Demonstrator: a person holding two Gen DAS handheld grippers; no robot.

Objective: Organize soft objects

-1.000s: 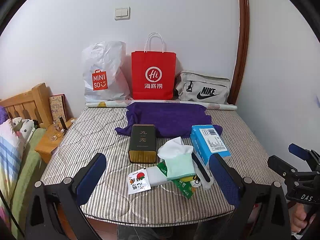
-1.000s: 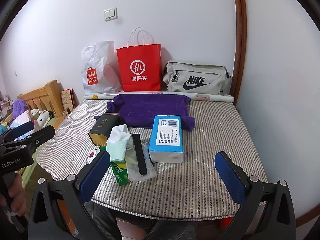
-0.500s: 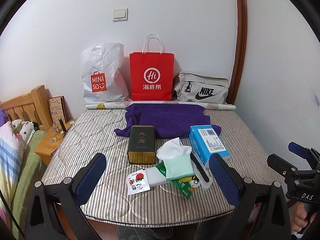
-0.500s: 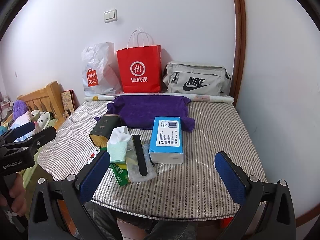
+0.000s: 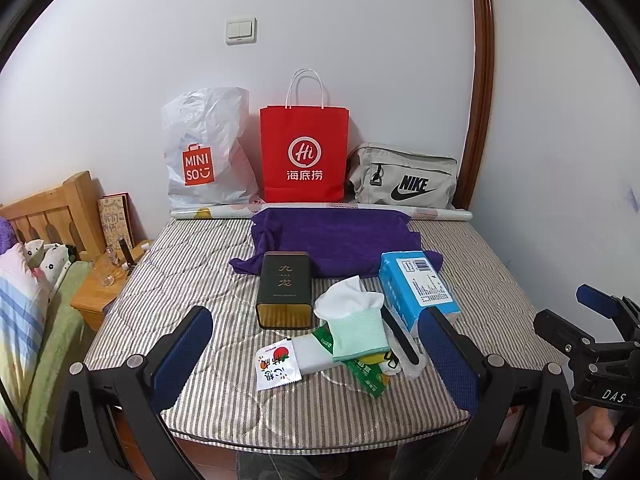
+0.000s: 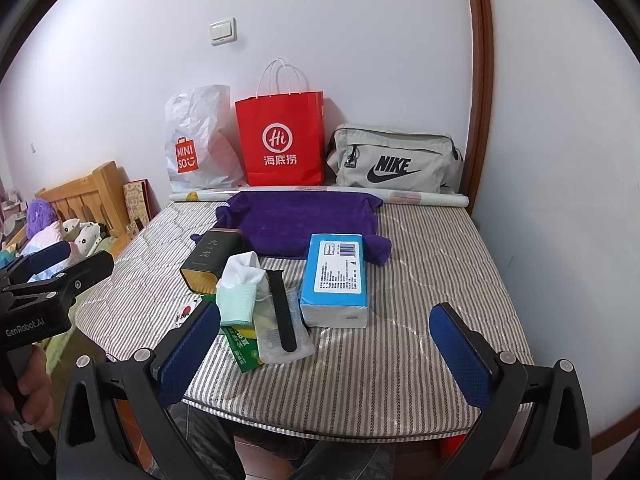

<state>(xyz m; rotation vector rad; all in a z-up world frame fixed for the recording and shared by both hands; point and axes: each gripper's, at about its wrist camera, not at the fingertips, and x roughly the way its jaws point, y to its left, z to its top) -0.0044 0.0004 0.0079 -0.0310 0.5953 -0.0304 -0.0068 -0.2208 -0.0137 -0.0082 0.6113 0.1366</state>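
**Both grippers wide apart over the striped mattress**

The left gripper [image 5: 316, 356] and right gripper [image 6: 324, 344] hang at the near edge of the mattress [image 6: 440, 264], jaws spread wide, holding nothing. The purple towel [image 5: 336, 240] lies flat near the far edge, long axis left to right. The blue tissue pack [image 6: 338, 276] lies lengthwise toward the wall, just beside the mint-green cloth [image 5: 358, 330].

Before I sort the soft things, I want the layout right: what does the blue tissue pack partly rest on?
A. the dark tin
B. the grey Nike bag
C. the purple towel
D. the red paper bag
C: the blue tissue pack's far end overlaps the near edge of the purple towel, clear of the other three.
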